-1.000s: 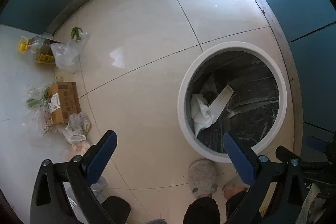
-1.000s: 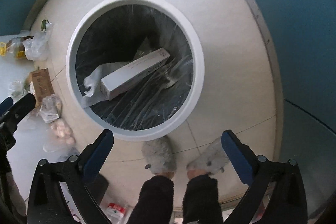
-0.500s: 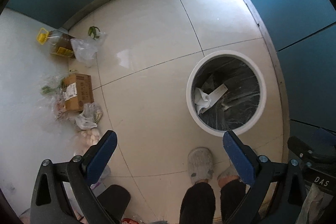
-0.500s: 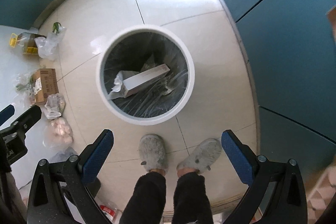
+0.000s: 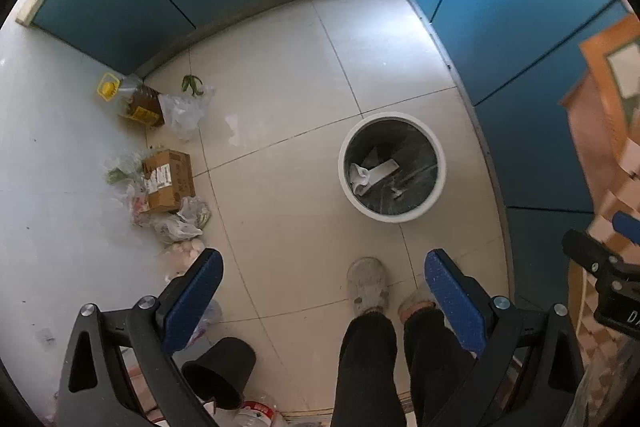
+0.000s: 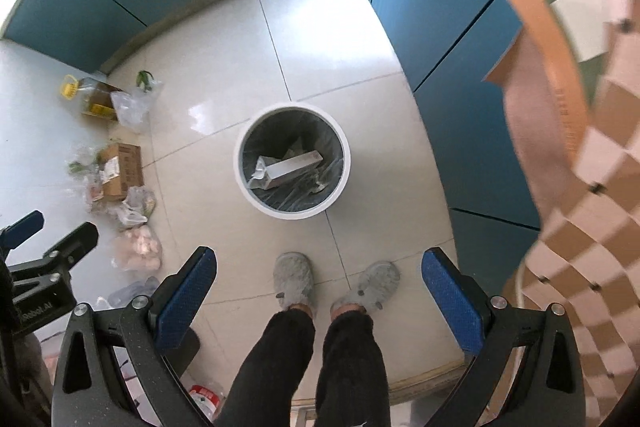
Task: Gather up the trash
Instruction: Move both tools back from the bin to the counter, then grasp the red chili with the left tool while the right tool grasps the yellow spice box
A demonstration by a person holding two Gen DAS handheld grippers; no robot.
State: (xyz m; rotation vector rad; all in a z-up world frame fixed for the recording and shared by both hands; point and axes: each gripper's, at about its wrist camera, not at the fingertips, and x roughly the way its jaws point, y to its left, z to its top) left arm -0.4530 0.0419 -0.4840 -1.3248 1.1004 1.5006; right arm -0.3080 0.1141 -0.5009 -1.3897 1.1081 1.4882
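I'm standing over the white bin, which sits on the tiled floor at twelve o'clock from my slippers. Both tools are empty: my left gripper has its blue pads spread wide with nothing between them, and my right gripper is just as wide apart. Inside the bin lie a long white carton and a crumpled white wrapper on the dark liner.

What's left to gather lies at about ten o'clock, along the pale wall: a brown cardboard box, thin clear plastic bags around it, and further off an oil jug with a yellow cap (whether that one counts as trash I can't say).

The bags should be feather-light, limp and slippery, so I'd pinch a bunched fold rather than a flat sheet. The box looks stiff and light; I'd grip across a narrow edge or flap.
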